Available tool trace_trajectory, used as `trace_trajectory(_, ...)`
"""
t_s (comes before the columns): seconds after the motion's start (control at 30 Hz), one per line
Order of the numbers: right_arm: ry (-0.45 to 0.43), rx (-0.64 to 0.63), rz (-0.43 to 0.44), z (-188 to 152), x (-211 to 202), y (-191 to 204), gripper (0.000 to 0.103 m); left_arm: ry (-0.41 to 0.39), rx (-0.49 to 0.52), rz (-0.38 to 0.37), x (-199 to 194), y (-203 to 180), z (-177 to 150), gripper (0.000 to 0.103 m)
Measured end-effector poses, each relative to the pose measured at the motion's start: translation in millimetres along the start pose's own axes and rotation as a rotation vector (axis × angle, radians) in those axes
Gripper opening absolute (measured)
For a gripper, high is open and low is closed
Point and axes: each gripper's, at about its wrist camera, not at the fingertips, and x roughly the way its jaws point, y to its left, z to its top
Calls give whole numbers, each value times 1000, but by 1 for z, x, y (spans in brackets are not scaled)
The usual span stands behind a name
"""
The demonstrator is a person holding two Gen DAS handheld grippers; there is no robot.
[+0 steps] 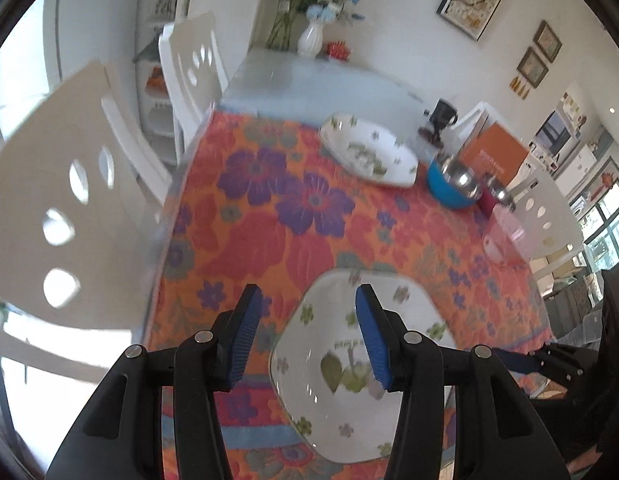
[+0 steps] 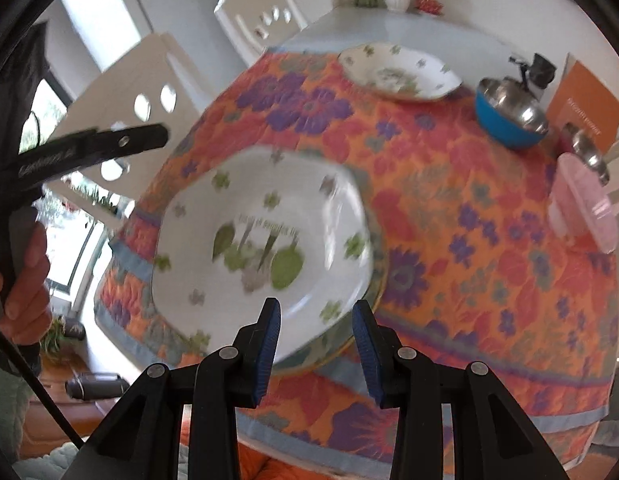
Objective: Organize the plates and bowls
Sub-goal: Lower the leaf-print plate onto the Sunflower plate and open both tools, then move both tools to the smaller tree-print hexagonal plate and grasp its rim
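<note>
A white floral plate (image 1: 341, 400) (image 2: 261, 240) lies on the flowered tablecloth near the table's front edge, on top of another gold-rimmed plate (image 2: 349, 344). My left gripper (image 1: 307, 312) is open above the plate's left rim. My right gripper (image 2: 317, 320) is open just in front of the plate's near rim. A second floral plate (image 1: 369, 152) (image 2: 401, 68) lies at the far side. A blue bowl with a steel inside (image 1: 453, 184) (image 2: 509, 116) stands to its right, then a dark red steel bowl (image 1: 495, 196) (image 2: 585, 152) and a pink translucent bowl (image 1: 505, 236) (image 2: 581, 208).
White chairs (image 1: 69, 200) (image 2: 261, 20) stand along the table's left side. An orange box (image 1: 493, 156) (image 2: 585, 116) and a small black device (image 1: 441, 116) stand at the back right. A white vase with flowers (image 1: 311, 36) sits at the far end.
</note>
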Motion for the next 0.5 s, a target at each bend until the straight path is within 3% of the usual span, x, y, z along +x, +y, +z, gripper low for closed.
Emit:
trace_trajectory(0.37,-188,114,6,86,-47,-22,37,-156,78,-73,-39,-20,79,50)
trace_trajectory(0.43,-266,158,28,109,-69,-32,37,-207,92,-94,-49,-22,98,50)
trace_trajectory(0.5,-341,198,56,126,-88,-41,45,-262,101,-118,-59,-23,121,56)
